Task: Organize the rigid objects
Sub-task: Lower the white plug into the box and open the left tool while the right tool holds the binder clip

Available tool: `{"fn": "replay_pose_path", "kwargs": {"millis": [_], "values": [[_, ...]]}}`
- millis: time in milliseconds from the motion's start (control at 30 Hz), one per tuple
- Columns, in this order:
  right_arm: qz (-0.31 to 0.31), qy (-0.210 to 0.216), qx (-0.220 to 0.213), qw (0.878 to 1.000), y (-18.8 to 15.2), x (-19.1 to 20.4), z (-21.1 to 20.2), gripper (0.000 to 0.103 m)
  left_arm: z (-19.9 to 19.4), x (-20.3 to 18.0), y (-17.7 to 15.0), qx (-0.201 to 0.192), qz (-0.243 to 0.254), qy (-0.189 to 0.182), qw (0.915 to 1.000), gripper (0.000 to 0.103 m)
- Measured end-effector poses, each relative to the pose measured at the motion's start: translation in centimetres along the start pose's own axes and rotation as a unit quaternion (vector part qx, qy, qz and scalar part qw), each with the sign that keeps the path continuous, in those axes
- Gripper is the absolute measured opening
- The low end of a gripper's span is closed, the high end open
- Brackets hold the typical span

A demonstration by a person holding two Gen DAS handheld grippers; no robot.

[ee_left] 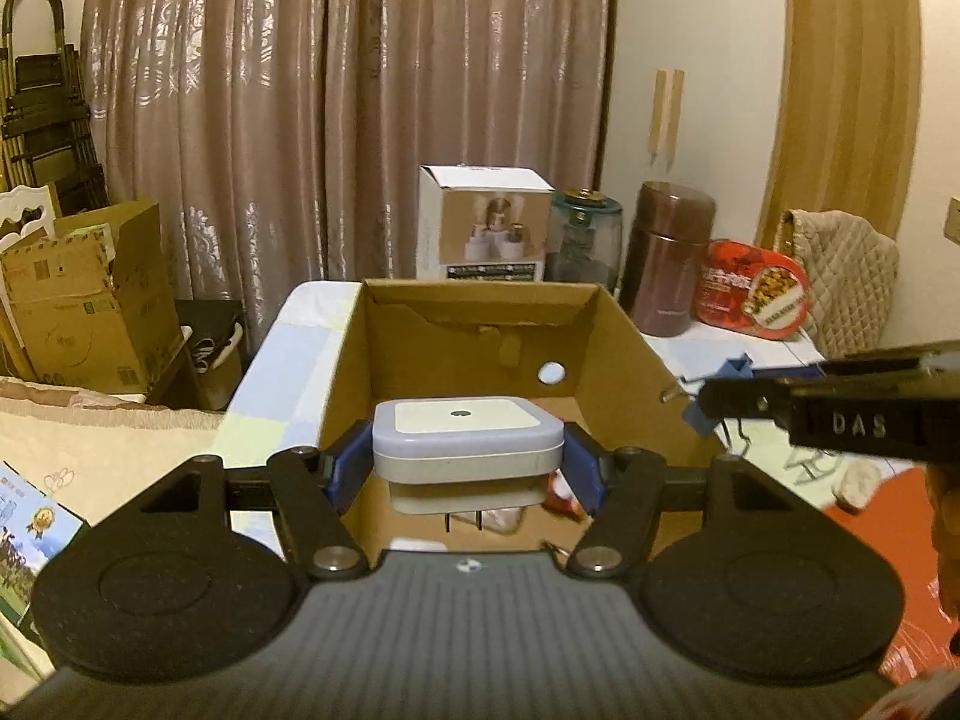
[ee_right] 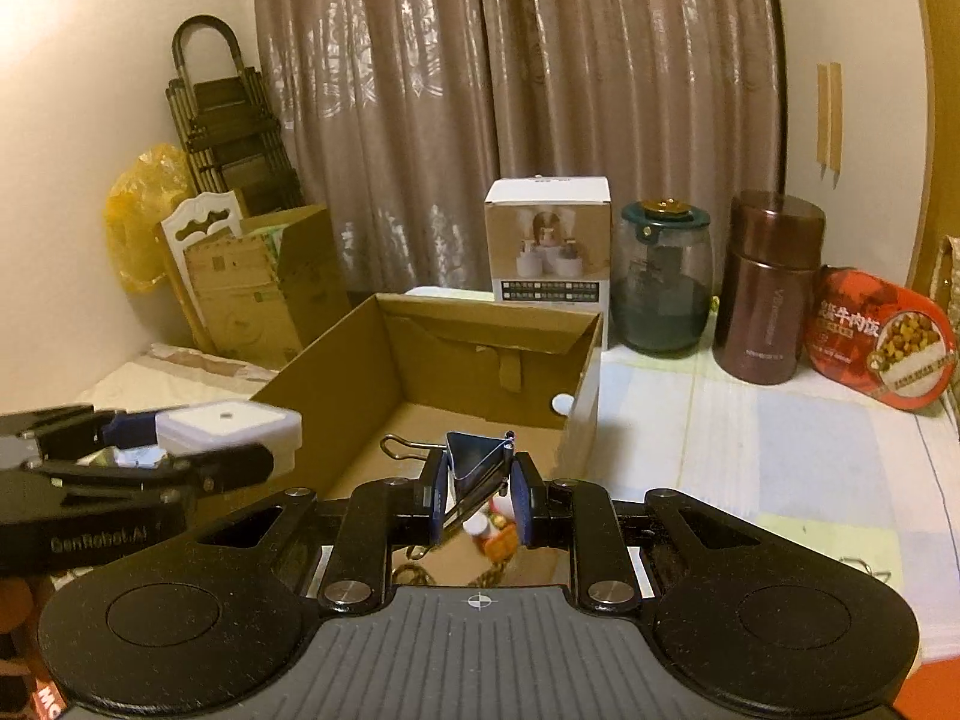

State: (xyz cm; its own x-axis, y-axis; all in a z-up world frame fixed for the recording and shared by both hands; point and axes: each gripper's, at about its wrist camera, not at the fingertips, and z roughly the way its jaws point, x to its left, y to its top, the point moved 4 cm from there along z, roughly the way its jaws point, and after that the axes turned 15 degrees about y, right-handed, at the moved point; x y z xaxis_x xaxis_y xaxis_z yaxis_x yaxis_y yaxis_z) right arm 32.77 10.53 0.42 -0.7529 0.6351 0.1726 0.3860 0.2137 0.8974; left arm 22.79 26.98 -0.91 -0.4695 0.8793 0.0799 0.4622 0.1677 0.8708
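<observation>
Holding over cardboard box [ee_left: 624,354]: left gripper [ee_left: 465,462] jaws pinching my white night-light [ee_left: 462,435]; right gripper [ee_right: 480,495] pinching binder clip [ee_right: 477,462]. Neither deposited yet.

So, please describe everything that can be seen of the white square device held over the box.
The white square device looks like smooth plastic, with rounded corners, a flat top bearing a small dark dot, and metal plug prongs beneath. It sits level, clamped at its two sides between the blue pads of the left hand-held gripper, above the near edge of the open cardboard box.
</observation>
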Motion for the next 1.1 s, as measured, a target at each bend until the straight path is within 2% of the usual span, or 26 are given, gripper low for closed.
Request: {"fn": "replay_pose_path", "kwargs": {"millis": [167,533,733,1100], "values": [[-0.005,-0.003,0.003,1.0,0.6,-0.4,1.8,0.019,2.3,0.3,1.2,0.008,-0.012,0.001,0.9999,0.062],[0.004,-0.016,0.012,1.0,1.5,-2.6,5.0,0.018,6.5,-0.6,2.9,0.025,0.001,-0.005,0.9997,0.062],[0.011,-0.021,0.005,1.0,1.8,-3.6,5.3,0.018,8.2,-1.2,2.8,0.033,0.021,0.001,0.9992,0.062],[0.015,-0.017,0.007,1.0,2.0,-3.6,5.8,0.019,9.5,-1.0,2.6,0.053,0.019,0.004,0.9984,0.062]]}}
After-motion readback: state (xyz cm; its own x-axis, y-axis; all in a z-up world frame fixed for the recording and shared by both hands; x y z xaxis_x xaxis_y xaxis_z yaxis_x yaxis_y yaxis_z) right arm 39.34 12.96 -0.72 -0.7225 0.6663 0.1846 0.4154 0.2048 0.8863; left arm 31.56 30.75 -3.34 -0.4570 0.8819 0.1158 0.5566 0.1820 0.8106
